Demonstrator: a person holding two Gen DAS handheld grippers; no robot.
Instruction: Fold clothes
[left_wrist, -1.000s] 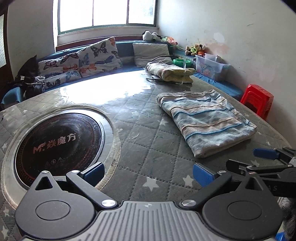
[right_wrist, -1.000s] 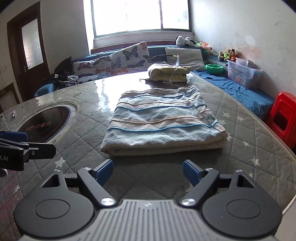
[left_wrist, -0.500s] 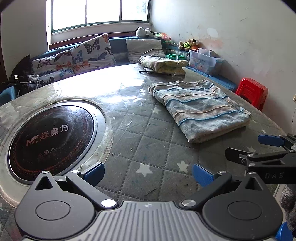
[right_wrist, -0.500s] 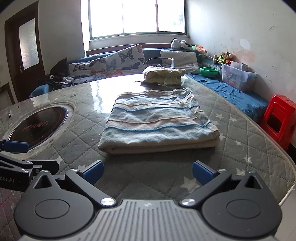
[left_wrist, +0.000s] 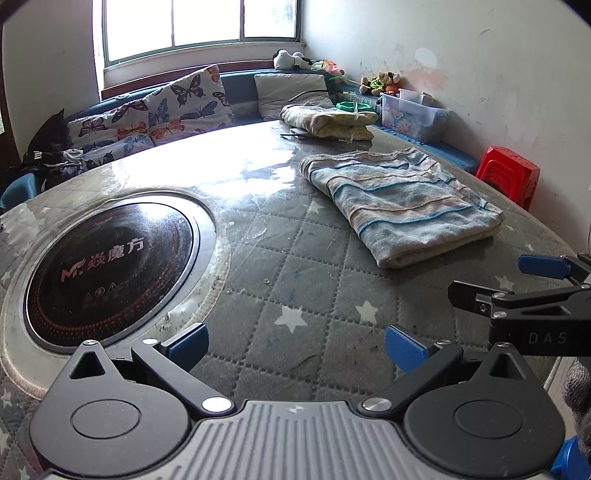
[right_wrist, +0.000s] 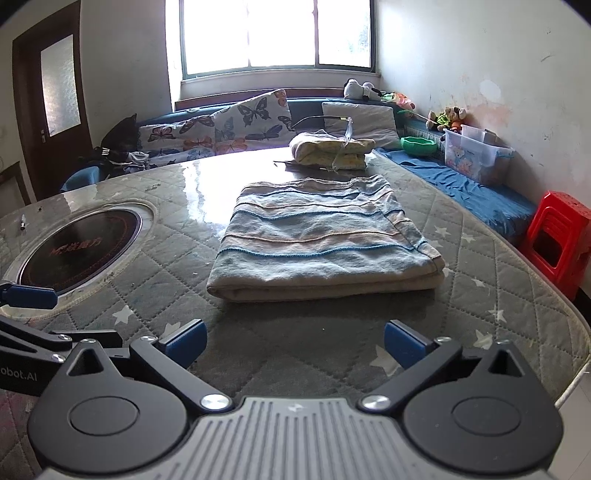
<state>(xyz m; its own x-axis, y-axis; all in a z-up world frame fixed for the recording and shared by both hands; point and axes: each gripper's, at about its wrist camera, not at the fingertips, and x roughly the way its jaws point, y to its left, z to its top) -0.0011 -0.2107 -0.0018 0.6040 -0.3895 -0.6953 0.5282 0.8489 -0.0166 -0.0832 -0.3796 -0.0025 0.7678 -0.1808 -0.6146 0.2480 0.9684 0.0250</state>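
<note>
Where bare quilting fronts folded towel (right_wrist: 325, 240), table edge (right_wrist: 576, 332) near

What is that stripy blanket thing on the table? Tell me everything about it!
The striped cloth looks like soft, slightly fuzzy terry fabric in pale blue and beige bands with thin bright blue stitched lines. It is folded into a flat, thick rectangle, its rounded fold edge nearest the right wrist camera. It lies on the quilted star-patterned table cover, in front of a yellowish folded bundle. Nothing grips it.
</note>
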